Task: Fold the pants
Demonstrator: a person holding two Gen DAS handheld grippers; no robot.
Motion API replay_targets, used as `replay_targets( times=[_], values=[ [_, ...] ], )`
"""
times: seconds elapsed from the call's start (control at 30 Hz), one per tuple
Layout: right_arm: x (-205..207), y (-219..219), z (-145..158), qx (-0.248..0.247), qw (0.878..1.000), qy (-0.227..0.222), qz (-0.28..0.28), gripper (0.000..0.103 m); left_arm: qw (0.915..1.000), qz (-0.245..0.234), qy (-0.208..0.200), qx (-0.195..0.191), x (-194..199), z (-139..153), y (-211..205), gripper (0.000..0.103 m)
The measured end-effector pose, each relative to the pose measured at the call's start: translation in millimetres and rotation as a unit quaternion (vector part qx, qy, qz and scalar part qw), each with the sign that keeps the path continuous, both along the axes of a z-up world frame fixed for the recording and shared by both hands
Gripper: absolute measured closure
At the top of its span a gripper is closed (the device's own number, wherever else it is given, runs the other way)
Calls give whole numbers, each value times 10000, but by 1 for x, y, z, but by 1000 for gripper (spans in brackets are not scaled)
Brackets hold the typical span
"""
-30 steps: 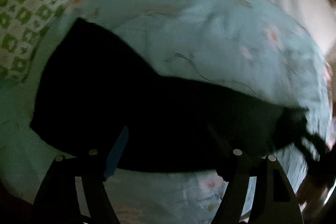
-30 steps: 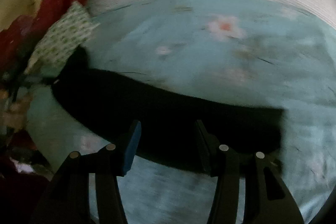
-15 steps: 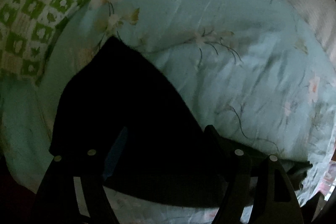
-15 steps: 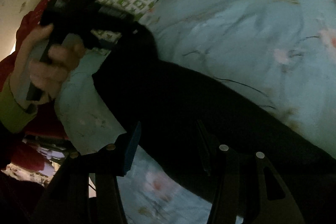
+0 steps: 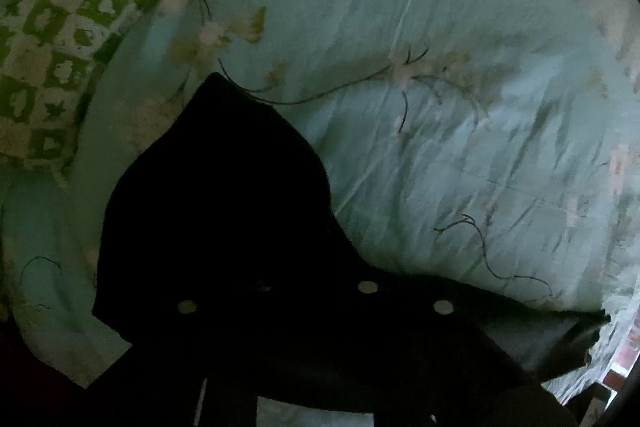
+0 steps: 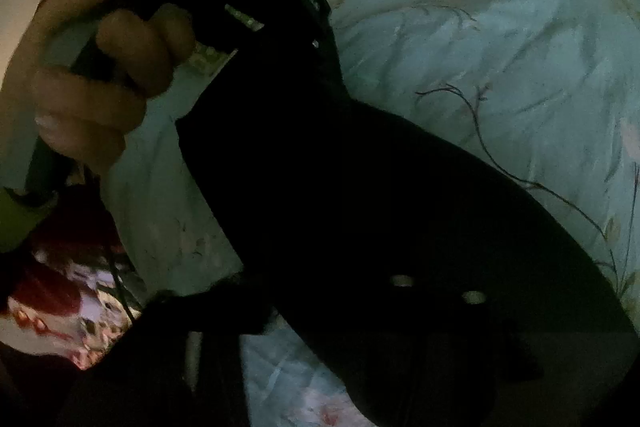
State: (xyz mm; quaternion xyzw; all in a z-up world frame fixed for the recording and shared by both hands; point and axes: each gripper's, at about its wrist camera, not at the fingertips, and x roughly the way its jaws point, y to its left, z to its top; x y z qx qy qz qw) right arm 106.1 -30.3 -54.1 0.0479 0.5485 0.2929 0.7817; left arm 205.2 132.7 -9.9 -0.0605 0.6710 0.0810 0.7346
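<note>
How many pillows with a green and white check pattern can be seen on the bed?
1. The green and white checked fabric pillow lies at the upper left of the light blue flowered quilt, beyond the black pants. Others may be hidden outside the views.

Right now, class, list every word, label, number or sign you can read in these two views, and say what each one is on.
None can be read.
Left gripper: a raised label strip along its black body, too dark and blurred to read.
Pants: plain black, no tag showing.
Bedspread: flowers only, no writing.
Pillow: green and white squares with shapes, no letters.
</note>
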Motion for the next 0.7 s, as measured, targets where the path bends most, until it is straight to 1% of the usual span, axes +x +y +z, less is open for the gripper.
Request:
replay_targets(
  times=[0.03, 0.17, 0.23, 0.33, 0.47, 0.53, 0.6, 0.7],
  values=[
    [-2, 2, 4, -18, 10000, -78, 38, 95, 9998, 33, -185, -102, -7, 8, 4, 97],
    [-10, 6, 19, -48, 9992, -353, 164, 96, 9967, 248, -656, -411, -42, 29, 24, 98],
    [-15, 10, 27, -102, 9984, -500, 253, 96, 9935, 412, -869, -602, -64, 39, 34, 98],
    [-22, 13, 34, -213, 9965, -691, 426, 96, 9859, 652, -1242, -916, -94, 48, 50, 98],
    [-27, 21, 35, -381, 9943, -751, 661, 96, 9736, 987, -1587, -1313, -132, 47, 76, 98],
    [-30, 27, 32, -474, 9935, -716, 750, 96, 9676, 1095, -1776, -1424, -151, 42, 82, 98],
    [-31, 30, 32, -547, 9926, -685, 843, 96, 9635, 1191, -1853, -1524, -165, 35, 90, 98],
    [-37, 39, 28, -725, 9895, -706, 1033, 96, 9601, 1283, -1864, -1641, -183, 30, 99, 98]
  ],
)
